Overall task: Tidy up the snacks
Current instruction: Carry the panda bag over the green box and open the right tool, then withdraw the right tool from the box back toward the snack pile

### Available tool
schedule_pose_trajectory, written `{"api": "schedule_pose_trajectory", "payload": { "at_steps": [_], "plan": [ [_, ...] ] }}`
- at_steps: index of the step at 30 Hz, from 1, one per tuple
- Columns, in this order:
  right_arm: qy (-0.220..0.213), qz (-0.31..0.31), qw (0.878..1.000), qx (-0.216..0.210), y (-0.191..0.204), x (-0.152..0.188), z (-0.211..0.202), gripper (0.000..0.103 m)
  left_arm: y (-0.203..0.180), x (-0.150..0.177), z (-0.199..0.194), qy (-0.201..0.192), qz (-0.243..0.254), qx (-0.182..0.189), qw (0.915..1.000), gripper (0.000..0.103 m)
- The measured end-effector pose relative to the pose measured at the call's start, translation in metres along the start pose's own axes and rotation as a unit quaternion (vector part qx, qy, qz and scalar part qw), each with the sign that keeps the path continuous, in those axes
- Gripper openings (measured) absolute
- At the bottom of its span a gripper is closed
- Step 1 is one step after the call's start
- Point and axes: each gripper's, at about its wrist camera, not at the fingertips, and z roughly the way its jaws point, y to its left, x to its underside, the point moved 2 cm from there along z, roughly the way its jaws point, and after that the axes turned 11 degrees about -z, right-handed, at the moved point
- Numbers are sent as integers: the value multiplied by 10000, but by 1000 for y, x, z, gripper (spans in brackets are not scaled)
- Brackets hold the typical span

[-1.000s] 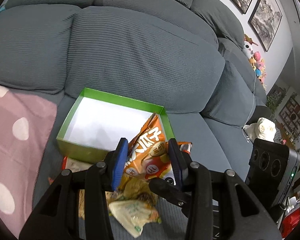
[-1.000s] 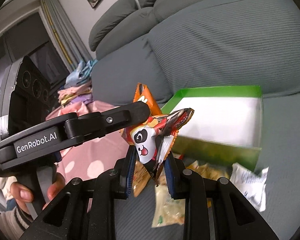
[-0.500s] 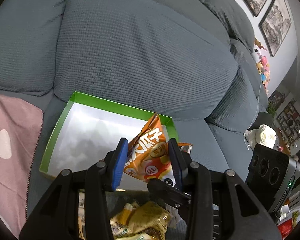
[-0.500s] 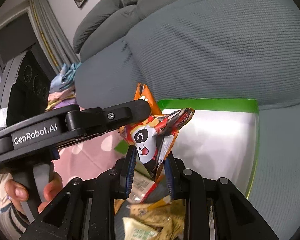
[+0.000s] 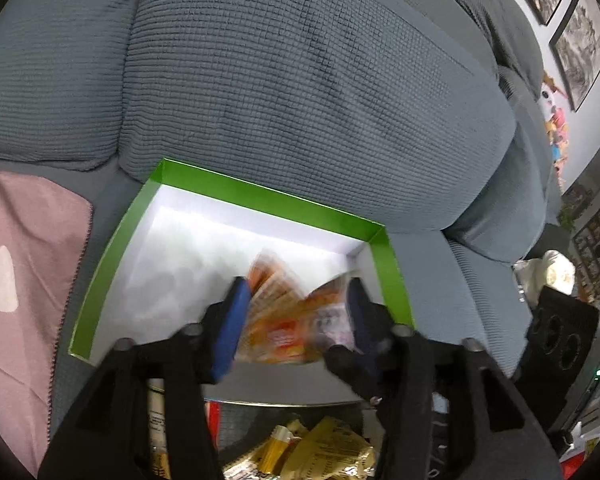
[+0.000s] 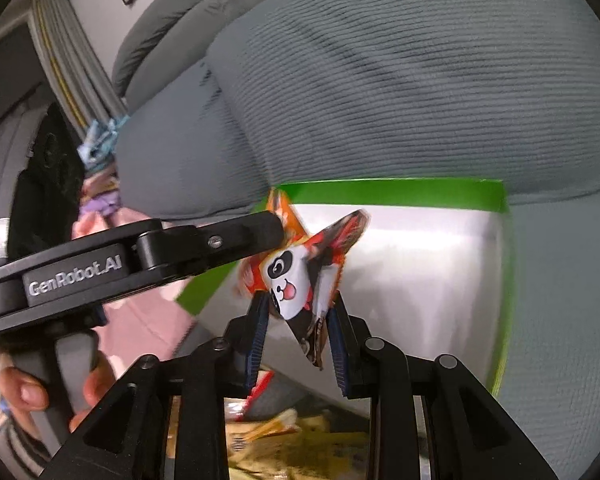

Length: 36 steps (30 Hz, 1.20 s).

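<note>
A green box [image 5: 260, 192] with a white floor lies on the grey sofa seat against the back cushion. Above its right half, my left gripper [image 5: 296, 292] has its jaws opening. The orange snack packet [image 5: 276, 328] hangs blurred between the blue pads, and the pads no longer pinch it. My right gripper [image 6: 300, 304] is shut on a red and white panda snack packet [image 6: 288, 276], held over the box [image 6: 400, 194]. In the right wrist view the left gripper's finger [image 6: 240, 240] reaches in from the left, with the orange packet's corner [image 6: 284, 208] at its tip.
Several loose snack packets [image 5: 324, 452] lie on the seat in front of the box. A pink dotted blanket [image 5: 16, 280] covers the seat to the left. The sofa back cushion [image 5: 300, 80] rises right behind the box. A person's hand [image 6: 24, 392] holds the left gripper's handle.
Both grippers have moved forward and a little down, from the snack pile to over the box. The left jaws have spread wider and the orange packet now blurs between them.
</note>
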Motion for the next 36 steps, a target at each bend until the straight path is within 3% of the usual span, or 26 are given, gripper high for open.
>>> {"api": "schedule_pose_trajectory", "payload": {
  "at_steps": [1, 2, 5, 10, 14, 26, 36],
  "plan": [
    [18, -45, 9999, 122, 0, 1, -2, 33, -1, 1, -2, -48, 20, -55, 10000, 79],
    [22, -91, 9996, 248, -1, 1, -4, 38, 0, 1, -4, -93, 28, -89, 9999, 83],
    [-41, -129, 9986, 509, -6, 2, -14, 51, -1, 3, -11, -196, 50, -177, 9996, 86],
    [-209, -115, 9974, 687, -10, 8, -41, 54, -4, 7, -29, -434, 111, -334, 9984, 102],
    [-299, -45, 9965, 781, -8, 15, -61, 62, -2, 11, -37, -482, 119, -394, 9980, 102],
    [-157, -18, 9977, 653, 19, 35, -87, 65, -4, 43, -70, -343, 112, -302, 9989, 102],
    [18, -81, 9986, 523, 39, 62, -105, 66, 26, 69, -111, -273, -215, -286, 9990, 102]
  ]
}}
